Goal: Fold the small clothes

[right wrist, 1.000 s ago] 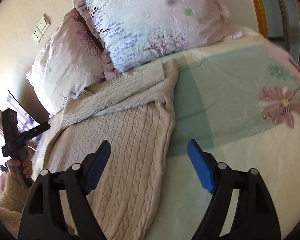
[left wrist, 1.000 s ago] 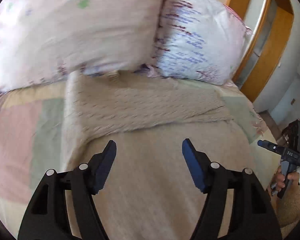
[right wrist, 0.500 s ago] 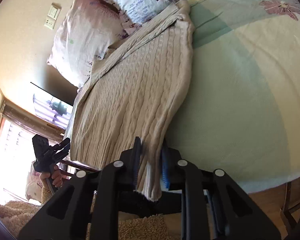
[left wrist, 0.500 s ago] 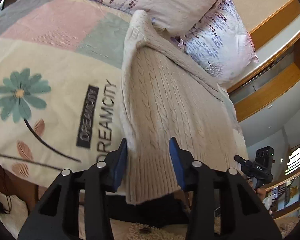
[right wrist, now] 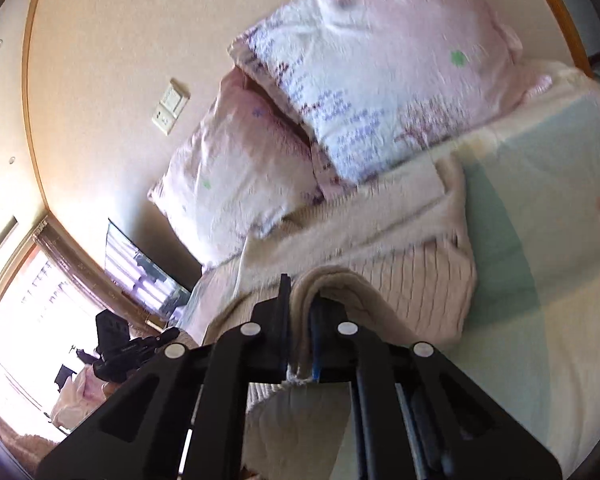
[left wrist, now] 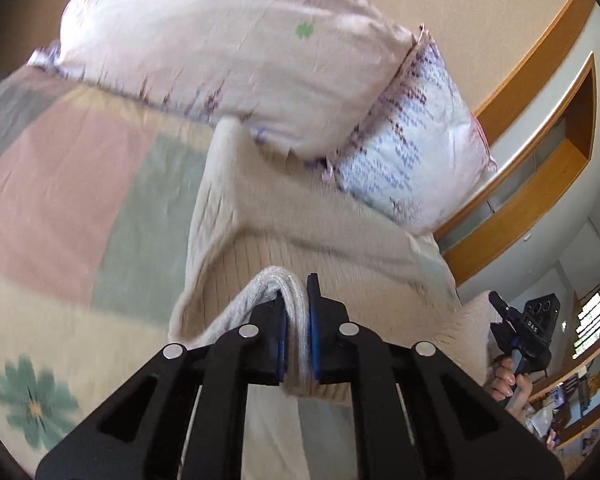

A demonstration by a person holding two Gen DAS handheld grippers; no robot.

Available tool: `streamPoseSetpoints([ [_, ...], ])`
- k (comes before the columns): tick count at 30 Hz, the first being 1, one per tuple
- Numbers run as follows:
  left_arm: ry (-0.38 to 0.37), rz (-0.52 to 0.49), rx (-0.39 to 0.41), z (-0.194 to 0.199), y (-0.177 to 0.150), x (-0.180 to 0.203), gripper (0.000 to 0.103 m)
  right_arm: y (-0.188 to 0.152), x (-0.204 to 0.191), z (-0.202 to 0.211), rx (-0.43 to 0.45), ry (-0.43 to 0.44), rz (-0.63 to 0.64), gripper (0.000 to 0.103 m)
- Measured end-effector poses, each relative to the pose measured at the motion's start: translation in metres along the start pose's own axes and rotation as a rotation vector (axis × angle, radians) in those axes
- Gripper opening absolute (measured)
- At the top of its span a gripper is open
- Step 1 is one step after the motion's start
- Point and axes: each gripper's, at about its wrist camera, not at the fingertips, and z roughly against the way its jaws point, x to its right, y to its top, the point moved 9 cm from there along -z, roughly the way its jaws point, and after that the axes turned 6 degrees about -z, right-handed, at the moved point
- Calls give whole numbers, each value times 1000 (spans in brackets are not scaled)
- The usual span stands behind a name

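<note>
Sweater [left wrist: 284, 240] on the bed [left wrist: 80, 184], hem now lifted toward the pillows [left wrist: 228, 40] at 12 o'clock. Left gripper [left wrist: 296, 320] and right gripper [right wrist: 300, 320] have pinched it tight. Folding has started.

Mounted behind each pair of fingers, close over the sweater [left wrist: 300, 248], facing up the bed [left wrist: 60, 184] toward 2 pillows [right wrist: 380, 80]; sweater, bed and pillows shared by both views
</note>
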Motion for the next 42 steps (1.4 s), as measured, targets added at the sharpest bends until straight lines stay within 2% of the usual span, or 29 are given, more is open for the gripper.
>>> streamPoseSetpoints([
  [3,112,-30,100,-46,71,-7,9,58,20,-51,112,-38,-60,7],
  [4,160,-25,99,-69,90,-14,13,73,35,-73,147,-115,-65,9],
  [6,238,8,48,-108,110,-35,48,82,63,-107,148,-274,-48,22],
  [7,275,35,17,-120,112,-49,59,79,75,-120,119,-339,-48,43],
  [8,327,68,0,-123,113,-65,76,74,81,-125,108,-349,-46,56],
  [9,341,103,3,-120,112,-77,80,69,82,-124,114,-319,-25,59],
  [11,246,173,20,-110,102,-93,81,66,82,-116,164,-315,59,74],
  [12,197,207,6,-107,95,-100,81,66,85,-113,180,-331,77,77],
  [14,127,270,-64,-112,75,-111,81,69,85,-117,152,-298,45,77],
  [15,121,291,-98,-117,66,-117,79,70,83,-118,151,-269,37,77],
  [17,88,328,-140,-127,50,-121,75,68,77,-117,146,-272,50,77],
  [19,65,303,-114,-128,50,-117,73,66,76,-118,142,-279,59,77],
  [21,35,296,-147,-139,47,-109,48,65,75,-119,134,-265,49,77],
  [22,25,304,-159,-145,43,-106,40,64,75,-119,130,-254,41,77],
  [23,23,310,-172,-151,38,-103,22,64,75,-119,126,-245,33,77],
  [25,29,323,-169,-153,37,-98,17,65,75,-117,124,-238,25,77],
  [26,7,345,-162,-151,41,-91,16,66,75,-114,133,-236,21,77],
  [28,-97,370,-103,-137,59,-63,15,74,76,-103,168,-233,9,77],
  [30,-176,315,-65,-127,80,-18,14,84,77,-89,216,-234,-4,77],
  [32,-259,251,-57,-136,92,39,14,95,79,-73,269,-249,-4,77],
  [35,-420,203,-137,-185,85,130,14,107,90,-54,321,-274,-1,76],
  [37,-550,276,-211,-228,71,179,16,113,108,-50,306,-294,-31,76],
  [38,-663,346,-267,-250,63,201,25,115,119,-49,289,-310,-51,76],
  [39,-758,411,-316,-265,57,216,31,116,129,-48,272,-327,-65,76],
  [40,-830,462,-331,-272,54,225,33,117,138,-47,257,-344,-75,77],
  [41,-828,465,-315,-273,54,224,43,117,145,-47,243,-351,-85,78],
  [42,-784,436,-277,-266,56,216,52,118,150,-46,224,-341,-102,80],
])
